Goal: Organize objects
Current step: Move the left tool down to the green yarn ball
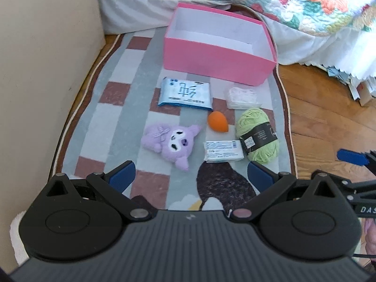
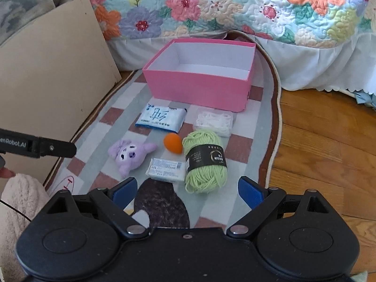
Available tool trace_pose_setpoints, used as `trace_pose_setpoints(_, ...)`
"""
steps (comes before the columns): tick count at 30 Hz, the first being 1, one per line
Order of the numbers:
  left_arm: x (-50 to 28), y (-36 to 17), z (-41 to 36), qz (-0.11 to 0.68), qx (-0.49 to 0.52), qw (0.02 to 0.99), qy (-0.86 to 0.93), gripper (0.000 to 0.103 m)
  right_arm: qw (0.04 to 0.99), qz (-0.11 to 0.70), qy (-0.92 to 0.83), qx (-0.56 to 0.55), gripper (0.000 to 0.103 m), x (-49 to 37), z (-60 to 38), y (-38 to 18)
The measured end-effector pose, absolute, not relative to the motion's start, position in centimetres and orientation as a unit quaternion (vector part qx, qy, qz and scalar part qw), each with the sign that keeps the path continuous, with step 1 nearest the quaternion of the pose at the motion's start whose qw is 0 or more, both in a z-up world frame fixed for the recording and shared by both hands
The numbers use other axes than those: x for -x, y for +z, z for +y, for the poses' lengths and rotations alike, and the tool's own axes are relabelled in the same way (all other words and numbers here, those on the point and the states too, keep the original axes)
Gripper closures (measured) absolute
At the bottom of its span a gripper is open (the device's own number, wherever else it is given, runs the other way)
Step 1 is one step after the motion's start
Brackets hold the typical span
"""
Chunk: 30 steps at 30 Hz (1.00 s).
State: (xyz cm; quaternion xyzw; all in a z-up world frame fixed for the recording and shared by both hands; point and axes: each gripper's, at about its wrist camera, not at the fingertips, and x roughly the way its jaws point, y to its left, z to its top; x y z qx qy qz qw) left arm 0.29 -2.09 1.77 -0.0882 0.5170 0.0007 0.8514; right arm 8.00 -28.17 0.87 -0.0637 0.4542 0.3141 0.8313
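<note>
— Where do our grippers stand?
— We hold the left gripper point(image 1: 191, 176) and right gripper point(image 2: 188, 191) over the rug point(image 2: 242, 145), both with jaws apart, gripping nothing.
— And the things?
— The yarn point(image 2: 205, 161), plush point(image 2: 129, 154), orange sponge point(image 2: 173, 142) and tissue pack point(image 2: 161, 117) lie before the pink box point(image 2: 197, 87).

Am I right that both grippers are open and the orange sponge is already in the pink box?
Not quite. Both the left gripper and right gripper are open, but the orange sponge lies on the rug, in front of the pink box. The right wrist view shows the box empty.
</note>
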Motion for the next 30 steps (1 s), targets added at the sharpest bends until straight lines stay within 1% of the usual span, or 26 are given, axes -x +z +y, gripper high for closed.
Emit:
trace_pose_setpoints(3, -1.3, 1.3, -3.4, 0.519, 0.084, 0.851, -0.002, 0.000, 0.832, 0.434, 0.340, 0.066, 0.008, -8.2, -28.4, 0.1)
trace_pose_setpoints(6, -2.5, 0.5, -4.7, 0.516, 0.090, 0.852, -0.012, 0.000, 0.843, 0.381, 0.371, 0.075, 0.009, -8.0, -28.6, -0.4)
trace_pose_setpoints(11, -4.2, -1.3, -6.6, 0.512, 0.095, 0.853, -0.030, 0.002, 0.850, 0.324, 0.399, 0.115, 0.009, -8.3, -28.6, -1.3)
trace_pose_setpoints(14, -5.2, -2.4, -7.4, 0.503, 0.107, 0.857, -0.036, 0.002, 0.837, 0.295, 0.444, 0.126, 0.009, -8.4, -29.1, -1.3)
trace_pose_setpoints(16, -5.8, -3.0, -7.8, 0.498, 0.119, 0.858, -0.042, 0.003, 0.832, 0.297, 0.452, 0.121, 0.009, -8.9, -29.2, -1.3)
trace_pose_setpoints(19, -6.7, -3.9, -8.4, 0.493, 0.137, 0.857, -0.052, 0.003, 0.826, 0.318, 0.444, 0.141, 0.009, -9.5, -28.7, -1.8)
trace_pose_setpoints(24, -8.1, -5.6, -9.3, 0.501, 0.153, 0.850, -0.058, 0.003, 0.808, 0.366, 0.436, 0.149, 0.009, -10.8, -27.8, -3.7)
trace_pose_setpoints(26, -8.7, -6.4, -9.6, 0.505, 0.158, 0.846, -0.059, 0.005, 0.804, 0.378, 0.431, 0.159, 0.009, -11.3, -27.2, -4.4)
trace_pose_setpoints(28, -9.3, -7.2, -9.7, 0.509, 0.167, 0.842, -0.065, 0.009, 0.794, 0.392, 0.433, 0.165, 0.010, -12.0, -26.5, -5.3)
trace_pose_setpoints(29, -9.7, -7.7, -9.8, 0.510, 0.171, 0.840, -0.065, 0.012, 0.792, 0.397, 0.434, 0.163, 0.012, -12.2, -26.3, -5.6)
trace_pose_setpoints(30, -10.0, -8.1, -9.9, 0.511, 0.176, 0.838, -0.071, 0.020, 0.788, 0.401, 0.438, 0.161, 0.013, -12.6, -26.1, -5.9)
